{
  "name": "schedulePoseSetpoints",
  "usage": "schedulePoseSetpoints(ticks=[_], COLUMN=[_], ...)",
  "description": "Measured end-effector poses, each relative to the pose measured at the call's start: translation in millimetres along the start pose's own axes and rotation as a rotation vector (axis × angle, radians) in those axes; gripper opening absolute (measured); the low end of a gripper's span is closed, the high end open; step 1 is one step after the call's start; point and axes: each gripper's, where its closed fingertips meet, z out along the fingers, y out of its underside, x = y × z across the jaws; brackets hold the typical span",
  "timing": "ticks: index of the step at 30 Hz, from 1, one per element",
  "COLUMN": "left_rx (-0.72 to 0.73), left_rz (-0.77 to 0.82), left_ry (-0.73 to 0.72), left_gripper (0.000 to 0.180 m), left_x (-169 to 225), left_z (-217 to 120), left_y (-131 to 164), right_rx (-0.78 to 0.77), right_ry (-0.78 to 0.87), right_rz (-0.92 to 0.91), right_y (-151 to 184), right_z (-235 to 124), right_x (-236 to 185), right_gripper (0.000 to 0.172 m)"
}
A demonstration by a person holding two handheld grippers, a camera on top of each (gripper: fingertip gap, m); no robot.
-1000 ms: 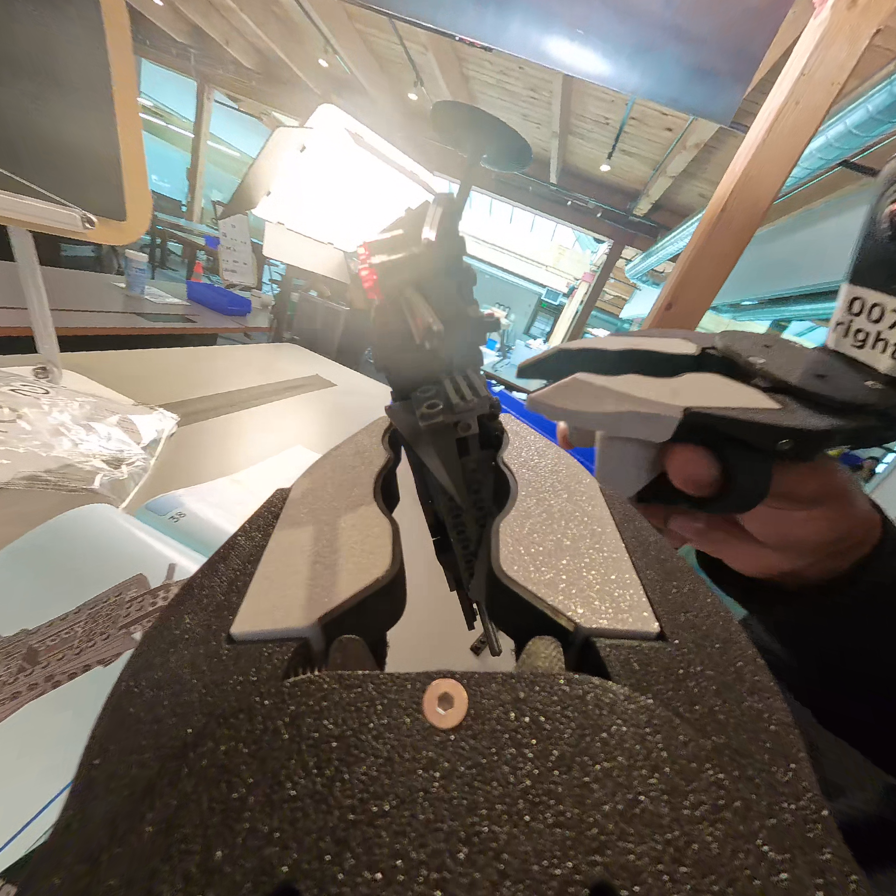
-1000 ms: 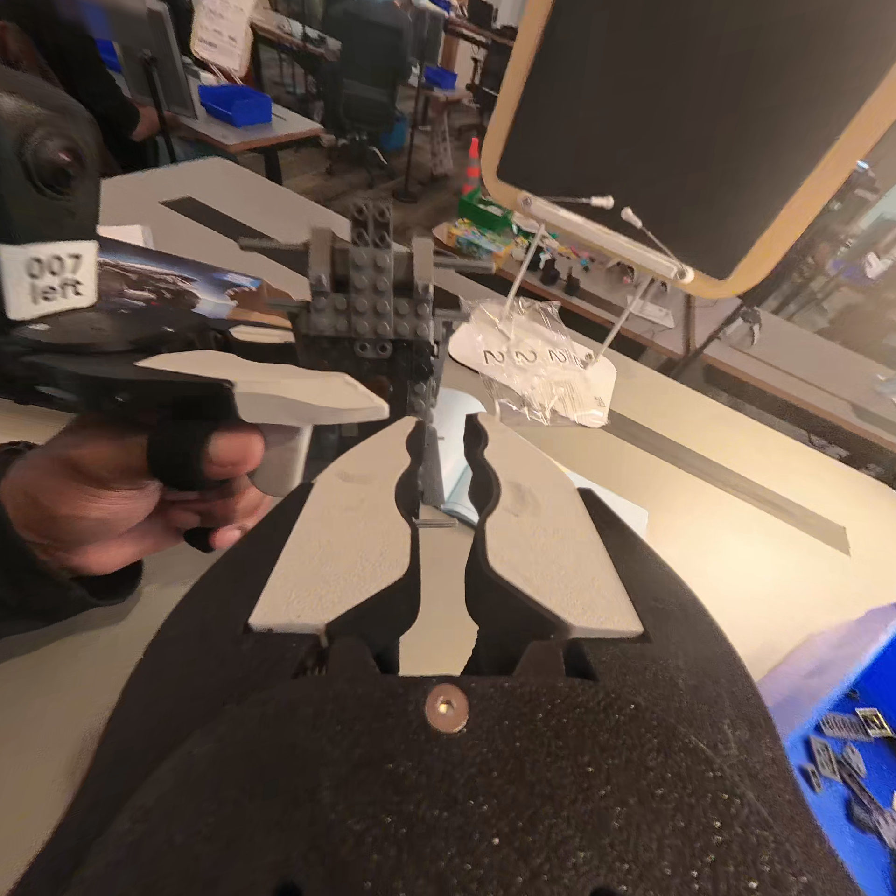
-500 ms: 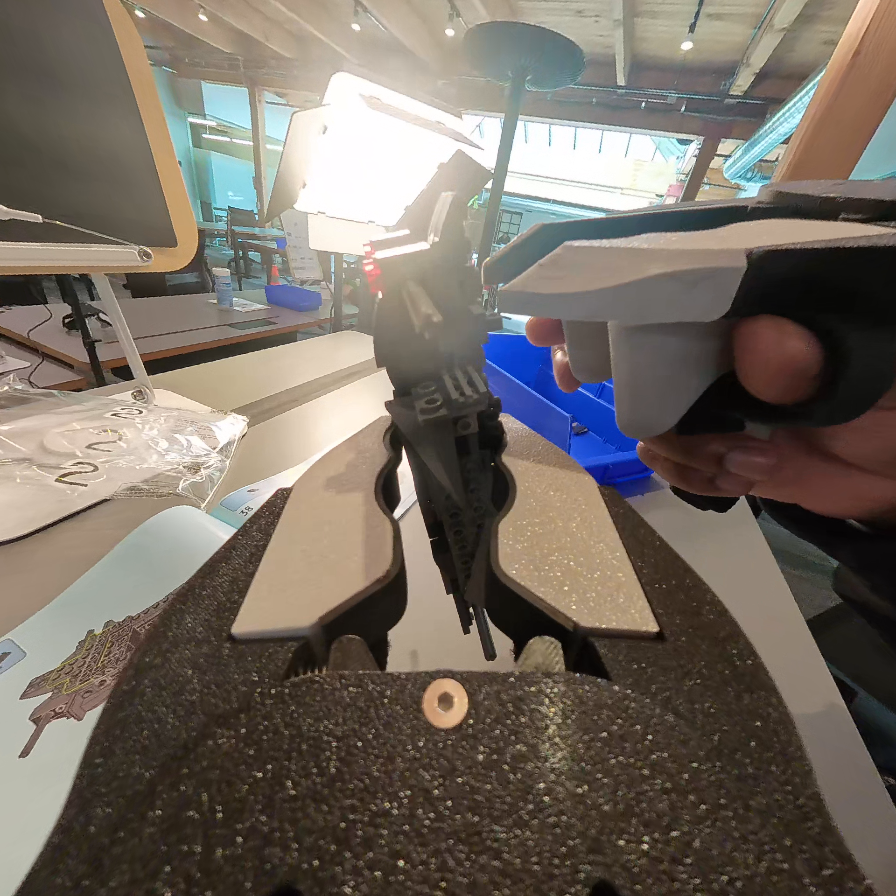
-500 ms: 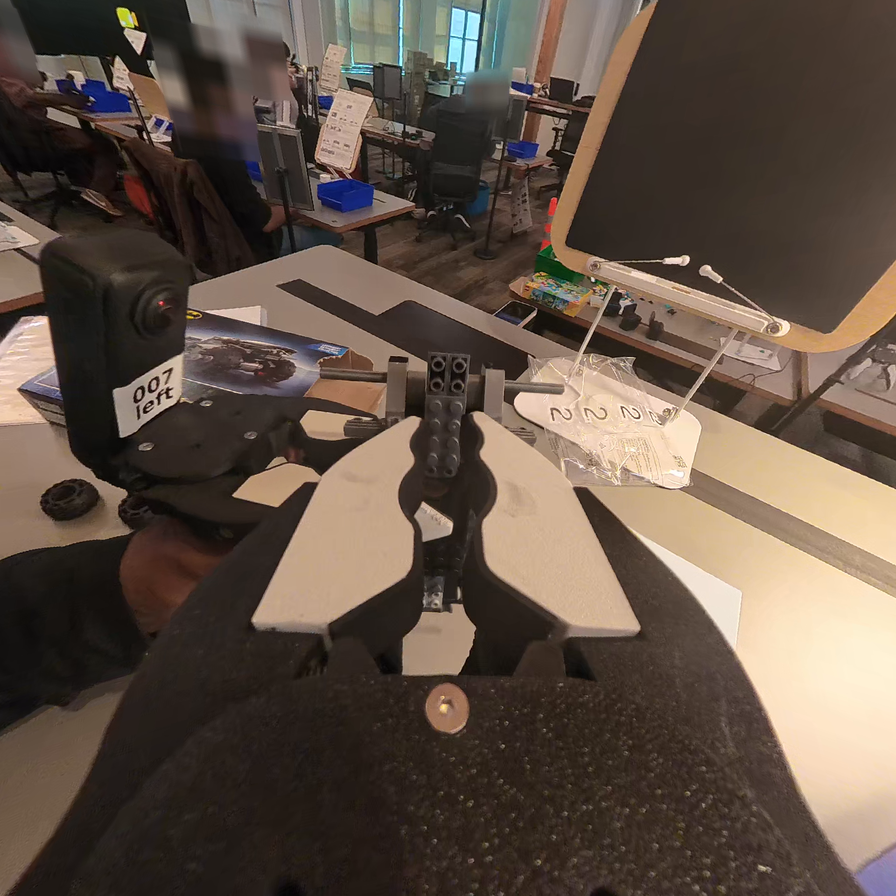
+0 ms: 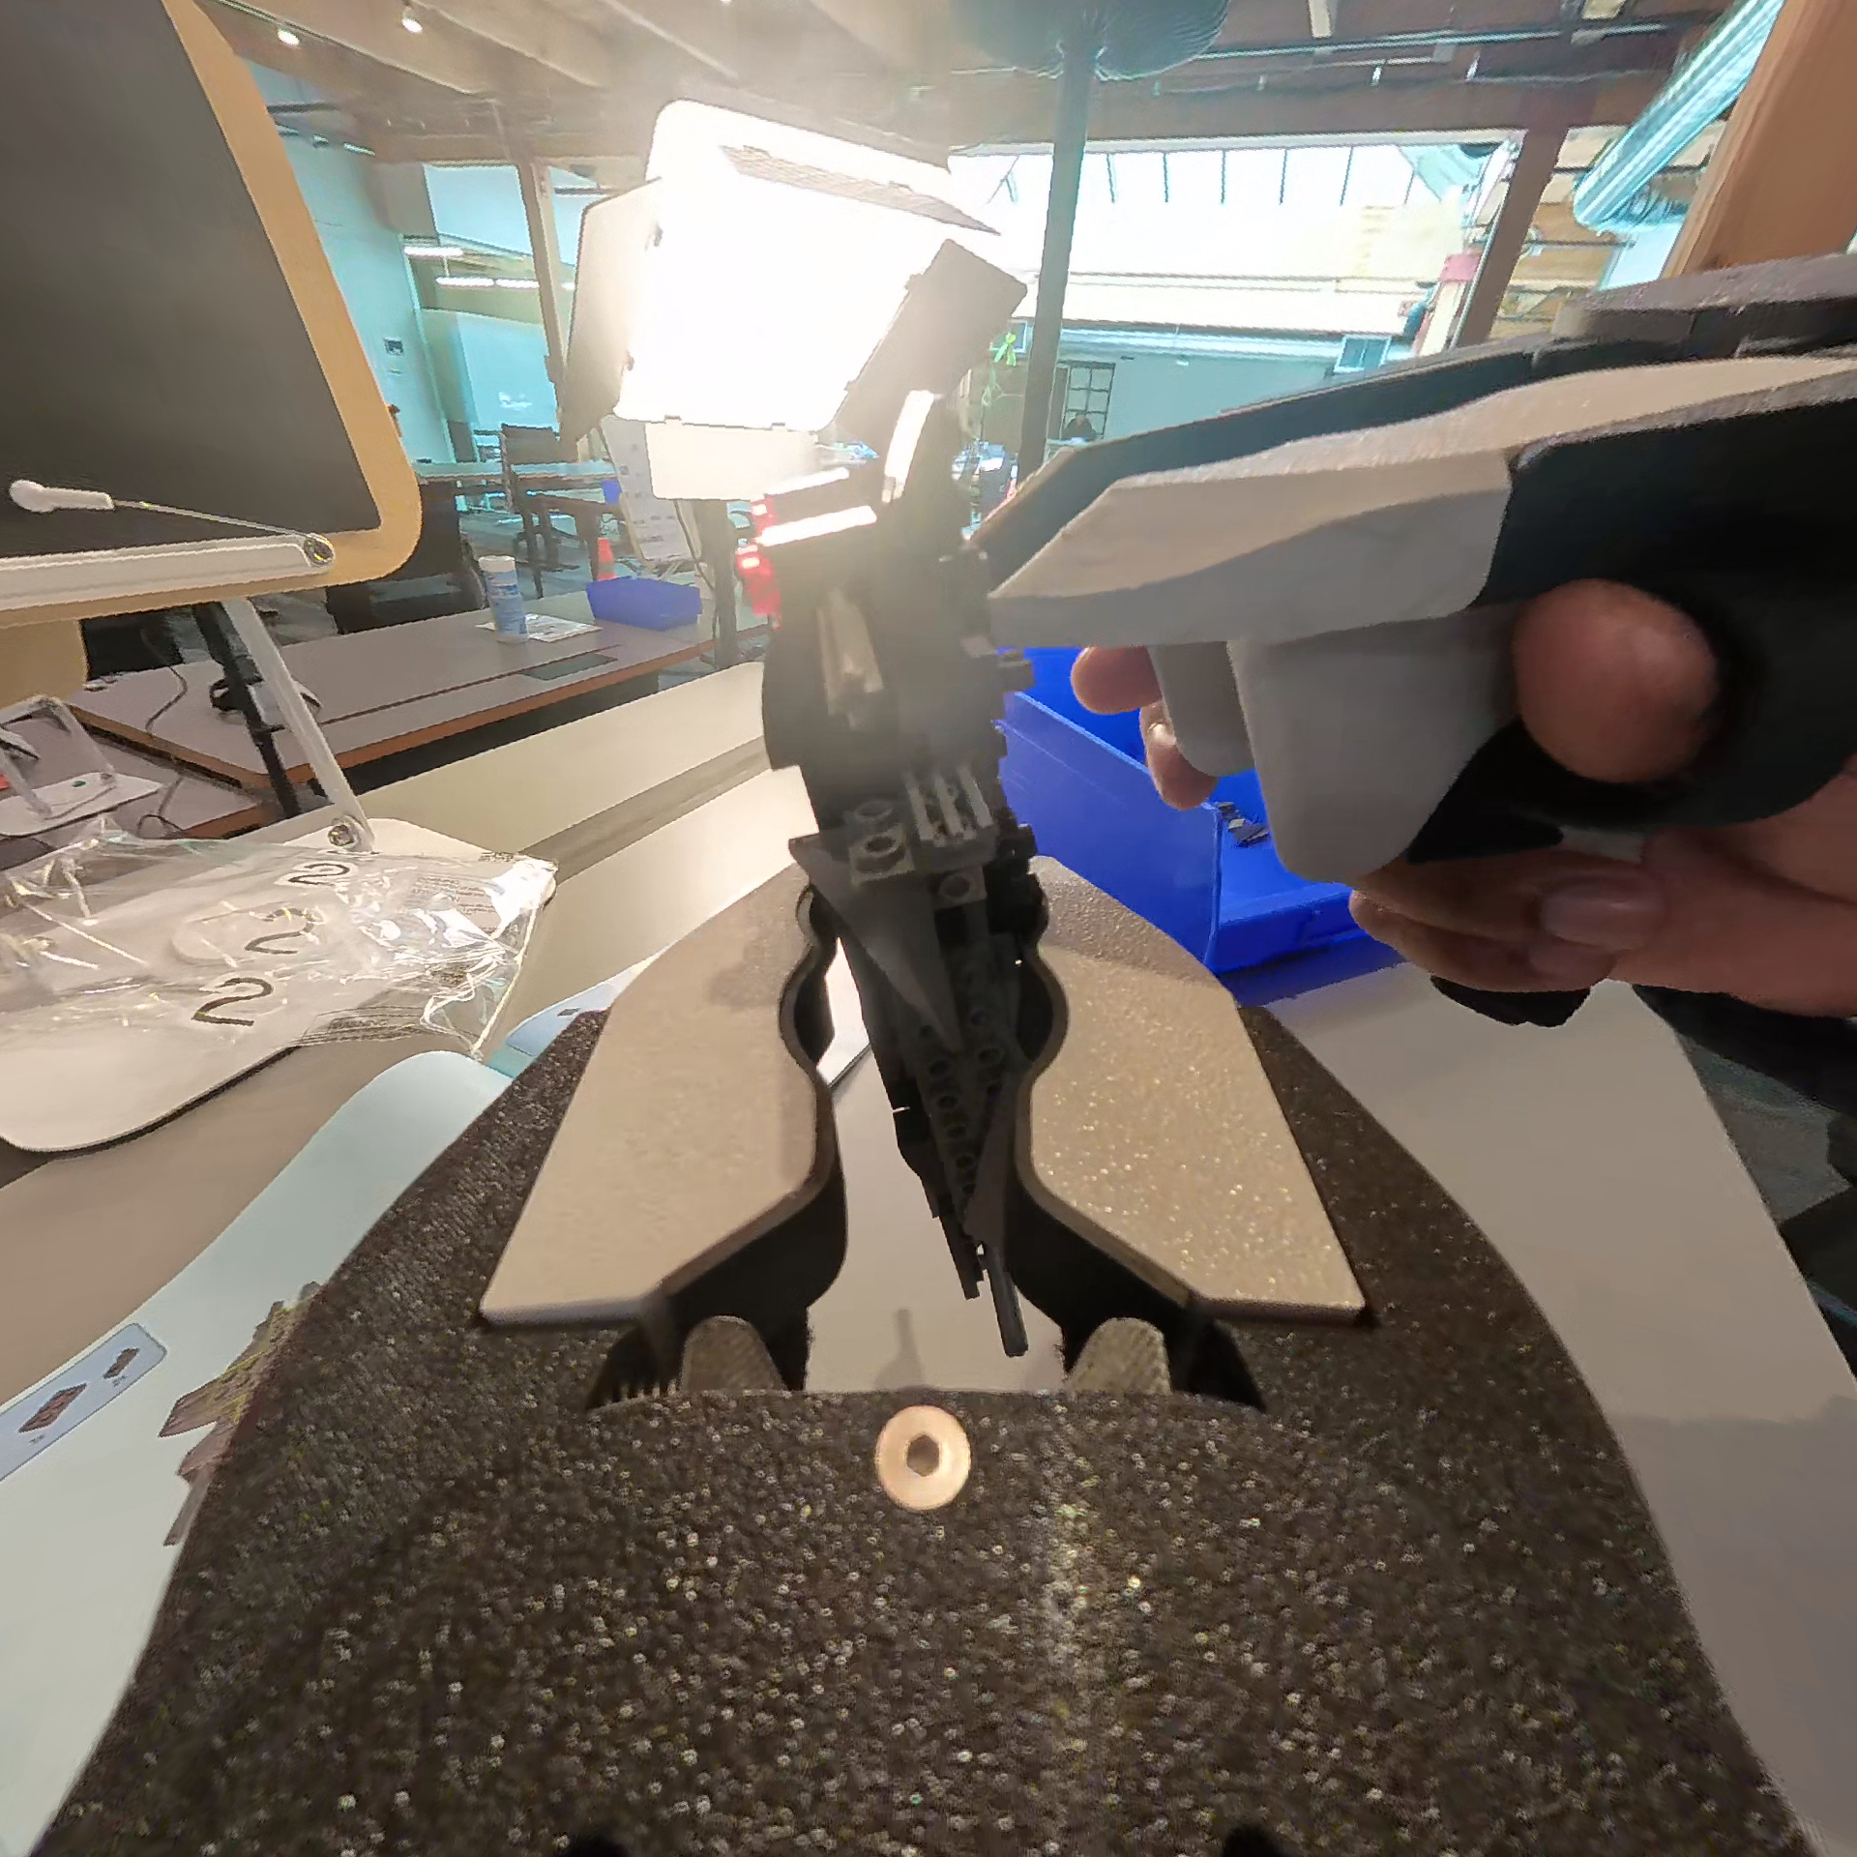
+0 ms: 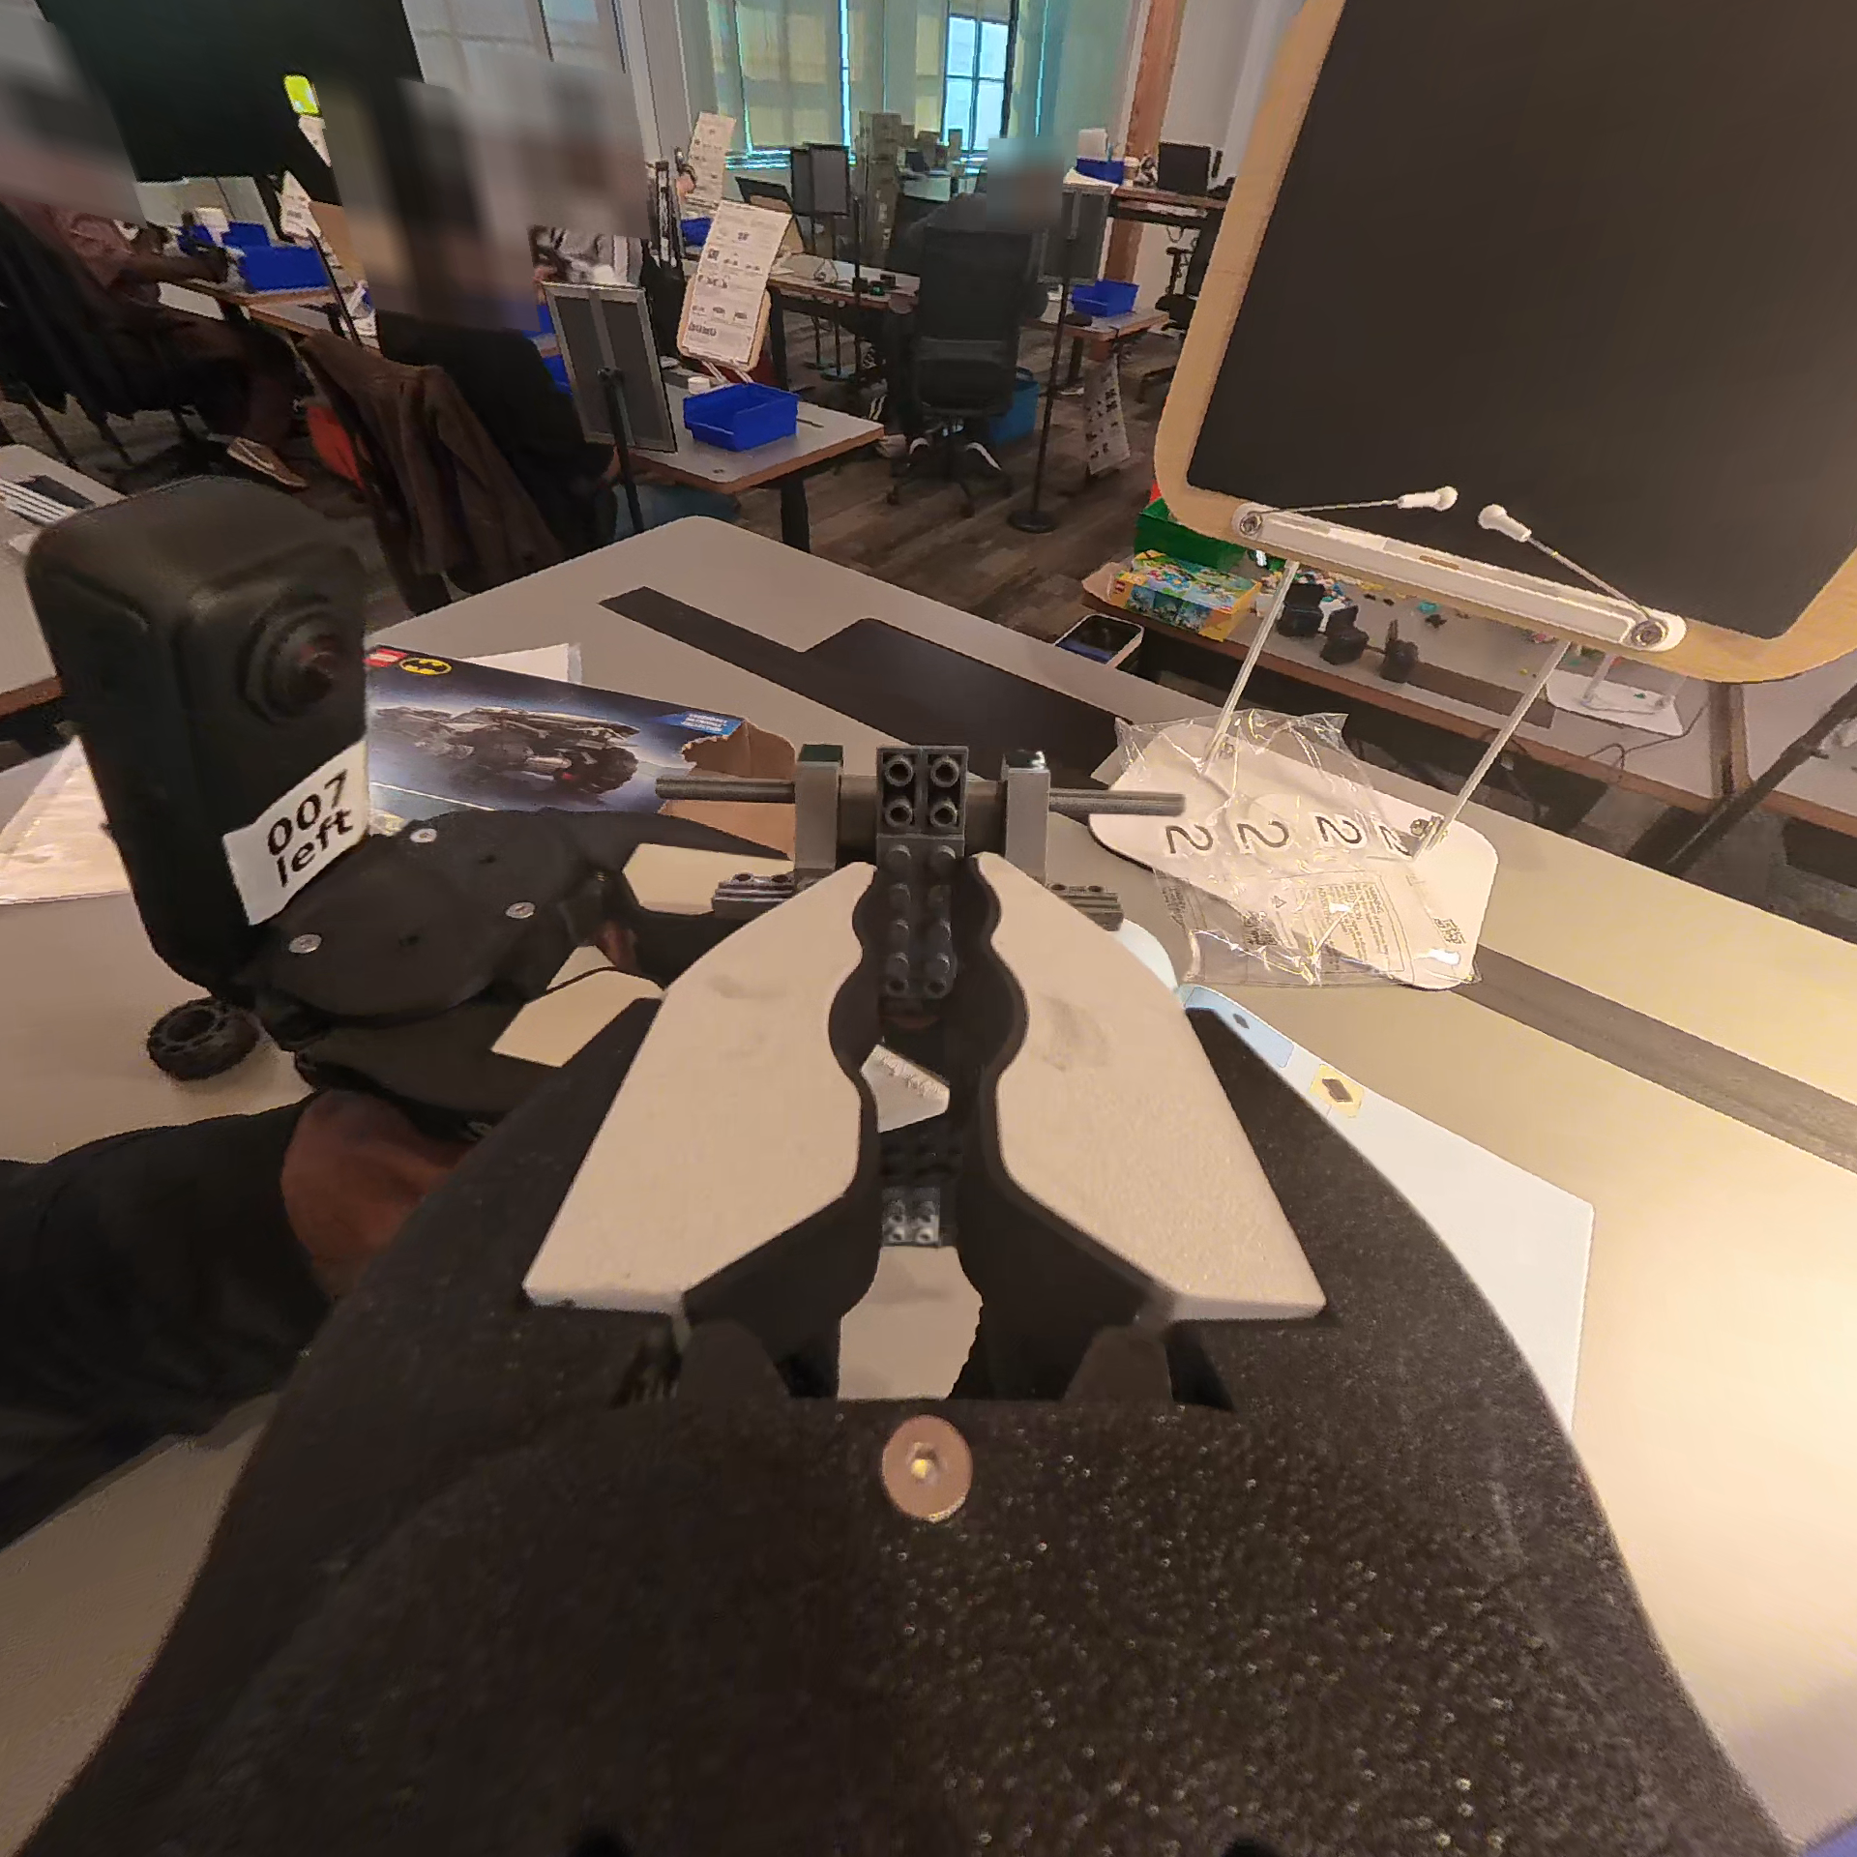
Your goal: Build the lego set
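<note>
My left gripper (image 5: 924, 904) is shut on a dark grey and black brick-built model (image 5: 904, 724) and holds it upright above the table, with the model's narrow end running back between the fingers. Small red parts sit near the model's top. My right gripper (image 6: 922, 884) is shut on the model's top end, its fingertips (image 6: 804, 935) pressed on both sides of a dark grey studded strip (image 6: 916, 904). A grey axle (image 6: 1115, 802) crosses just beyond the strip. In the left wrist view the right gripper (image 5: 1256, 533) comes in from the right, and its tip meets the model's upper part.
A blue parts bin (image 5: 1156, 834) stands on the table's right. A clear plastic bag (image 6: 1306, 884) lies on the base of a black board's stand (image 6: 1558, 301). An instruction booklet (image 5: 301, 1206), the set's box (image 6: 543, 734) and a black wheel (image 6: 196, 1040) lie nearby. A bright light panel (image 5: 784, 291) stands behind. The gap from one gripper's tips to the other's is roughly 5 cm.
My right gripper moved in from beside the model onto its top end, and its jaws narrowed around the studded strip. My left gripper kept its hold and tipped down slightly.
</note>
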Motion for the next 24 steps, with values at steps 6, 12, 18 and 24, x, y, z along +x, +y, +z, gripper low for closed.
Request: schedulePoseSetpoints(ticks=[6,12,18,24], left_rx=[-0.031,-0.060,-0.077,-0.091], left_rz=[0.082,0.145,0.168,0.193], left_ry=[-0.049,-0.105,-0.129,-0.133], left_gripper=[0.033,0.033,0.033,0.034], left_x=[-3.9,-7.2,-8.9,-8.1], left_z=[-0.7,-0.9,-0.9,0.0], left_y=[1.1,1.9,2.5,4.6], right_rx=[0.004,-0.001,-0.007,-0.021], right_ry=[-0.011,-0.006,0.006,0.004], right_rz=[0.013,0.014,0.015,0.023], right_y=[1.0,1.1,1.8,4.1], right_z=[-0.4,0.3,1.1,0.5], right_x=[-2.2,-4.5,-4.2,-2.7], right_gripper=[0.011,0.010,0.010,0.011])
